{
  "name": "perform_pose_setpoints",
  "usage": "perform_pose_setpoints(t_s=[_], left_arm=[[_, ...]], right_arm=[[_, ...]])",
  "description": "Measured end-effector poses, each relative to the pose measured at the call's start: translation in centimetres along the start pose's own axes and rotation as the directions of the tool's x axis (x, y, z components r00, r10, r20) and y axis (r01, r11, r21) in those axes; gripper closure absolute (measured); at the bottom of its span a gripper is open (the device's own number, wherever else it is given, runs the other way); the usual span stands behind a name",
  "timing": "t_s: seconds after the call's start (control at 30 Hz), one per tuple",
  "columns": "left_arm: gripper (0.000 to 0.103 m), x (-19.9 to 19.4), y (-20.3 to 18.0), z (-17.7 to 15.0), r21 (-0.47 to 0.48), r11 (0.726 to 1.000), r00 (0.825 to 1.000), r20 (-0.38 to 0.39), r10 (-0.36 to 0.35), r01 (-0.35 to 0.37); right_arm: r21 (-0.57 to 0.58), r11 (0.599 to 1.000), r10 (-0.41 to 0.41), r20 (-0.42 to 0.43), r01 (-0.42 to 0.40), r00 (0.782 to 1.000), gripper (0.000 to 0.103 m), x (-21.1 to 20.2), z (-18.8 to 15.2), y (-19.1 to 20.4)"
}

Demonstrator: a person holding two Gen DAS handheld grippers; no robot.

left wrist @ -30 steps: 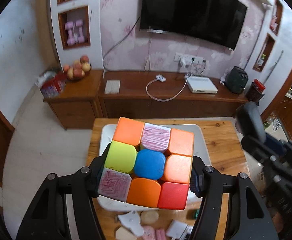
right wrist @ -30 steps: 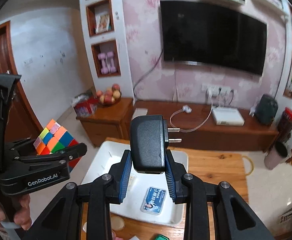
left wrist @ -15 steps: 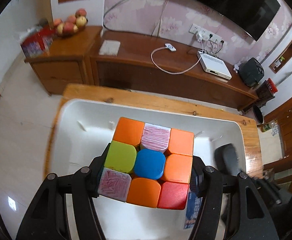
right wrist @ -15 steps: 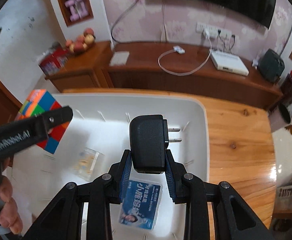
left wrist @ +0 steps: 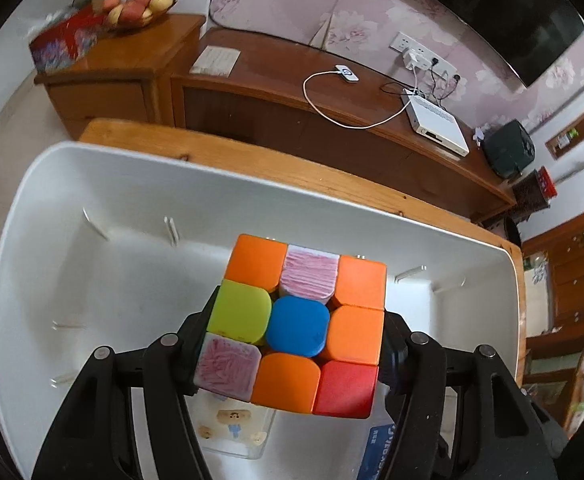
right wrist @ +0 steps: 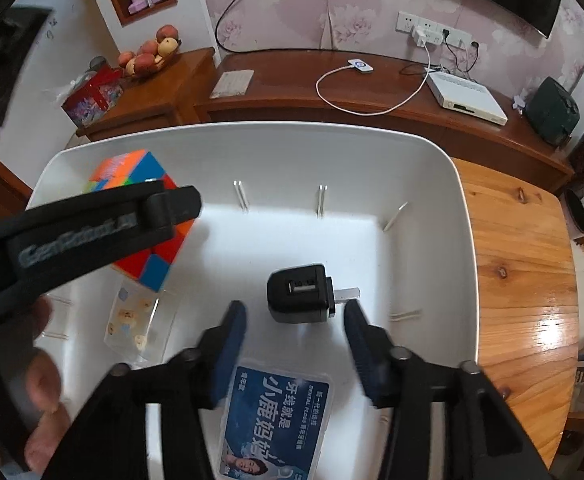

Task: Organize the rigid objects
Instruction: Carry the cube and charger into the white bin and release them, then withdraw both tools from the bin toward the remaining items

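My left gripper (left wrist: pixel 292 344) is shut on a multicoloured puzzle cube (left wrist: pixel 298 326) and holds it low inside a white plastic bin (left wrist: pixel 91 168). In the right wrist view the cube (right wrist: pixel 147 216) and the left gripper (right wrist: pixel 91 224) are at the bin's left side. My right gripper (right wrist: pixel 296 332) is open. A black plug charger (right wrist: pixel 300 300) lies on the bin floor (right wrist: pixel 275 240) just beyond its fingertips, free of them.
A blue dental floss box (right wrist: pixel 275 416) and a clear small box (right wrist: pixel 135 320) lie in the bin. The bin sits on a wooden table (right wrist: pixel 520 264). A dark wooden TV cabinet (right wrist: pixel 332 92) with cable and white box stands behind.
Both grippers moved down into the bin. The right gripper opened and let go of the black charger, which now lies on the bin floor. The left gripper still holds the cube.
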State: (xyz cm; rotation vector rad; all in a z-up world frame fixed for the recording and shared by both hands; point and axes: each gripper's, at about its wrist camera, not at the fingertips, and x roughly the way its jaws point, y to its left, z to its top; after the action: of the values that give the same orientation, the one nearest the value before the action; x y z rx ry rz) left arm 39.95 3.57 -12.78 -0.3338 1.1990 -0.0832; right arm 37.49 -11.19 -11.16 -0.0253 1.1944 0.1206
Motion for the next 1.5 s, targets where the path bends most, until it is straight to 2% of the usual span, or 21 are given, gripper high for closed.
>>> perform_pose_setpoints(t_s=[0.03,0.07,0.1,0.17,0.37,0.63,0.93,1.17,1.3,1.5], left_arm=[[0.035,0.1,0.2,0.0,-0.013,1.000,1.000,-0.004,0.001,-0.001],[0.030,0.0,0.3,0.0,-0.021,1.000,1.000,-0.003,0.000,0.000],[0.016,-0.2,0.5,-0.1,-0.028,1.000,1.000,-0.004,0.004,-0.004],[0.001,-0.8,0.6,-0.2,-0.041,0.999,1.000,0.007,0.002,-0.001],[0.001,-4.0,-0.6,-0.7,0.035,0.999,0.999,0.037,0.013,-0.014],[0.001,-10.6,-2.5,-3.7,0.159,0.987,0.996,0.087,-0.011,-0.003],[0.001,-18.2,-3.4,-6.4,0.203,0.979,0.986,0.157,-0.048,0.015],[0.001,-22.1,-3.5,-9.4,0.220,0.975,0.984,0.169,-0.062,0.024],[0.001,-24.2,-3.6,-11.6,0.257,0.966,0.980,0.189,-0.065,0.015],[0.001,-26.3,-3.1,-14.8,0.290,0.957,0.977,0.197,-0.082,0.022]], right_arm=[[-0.008,1.000,-0.003,0.009,0.003,1.000,0.047,-0.3,-0.2,0.0],[-0.015,1.000,-0.008,0.013,0.008,1.000,0.047,-0.5,-0.2,0.1],[-0.021,1.000,-0.011,0.016,0.011,1.000,0.047,-0.7,-0.3,0.1],[-0.031,1.000,-0.006,0.021,0.007,1.000,0.047,-1.2,-0.7,0.1],[-0.050,0.999,-0.002,0.041,0.004,0.999,0.047,-3.2,-2.0,0.0],[-0.045,0.999,0.020,0.089,-0.016,0.996,0.047,-8.1,-4.3,-0.5],[-0.061,0.998,0.038,0.175,-0.028,0.984,0.047,-14.7,-7.1,-0.3],[-0.094,0.995,0.067,0.252,-0.045,0.966,0.047,-19.9,-10.3,0.3],[-0.106,0.992,0.089,0.292,-0.060,0.952,0.040,-22.4,-12.2,0.2],[-0.125,0.988,0.130,0.344,-0.091,0.930,0.040,-25.6,-15.2,-0.1]])
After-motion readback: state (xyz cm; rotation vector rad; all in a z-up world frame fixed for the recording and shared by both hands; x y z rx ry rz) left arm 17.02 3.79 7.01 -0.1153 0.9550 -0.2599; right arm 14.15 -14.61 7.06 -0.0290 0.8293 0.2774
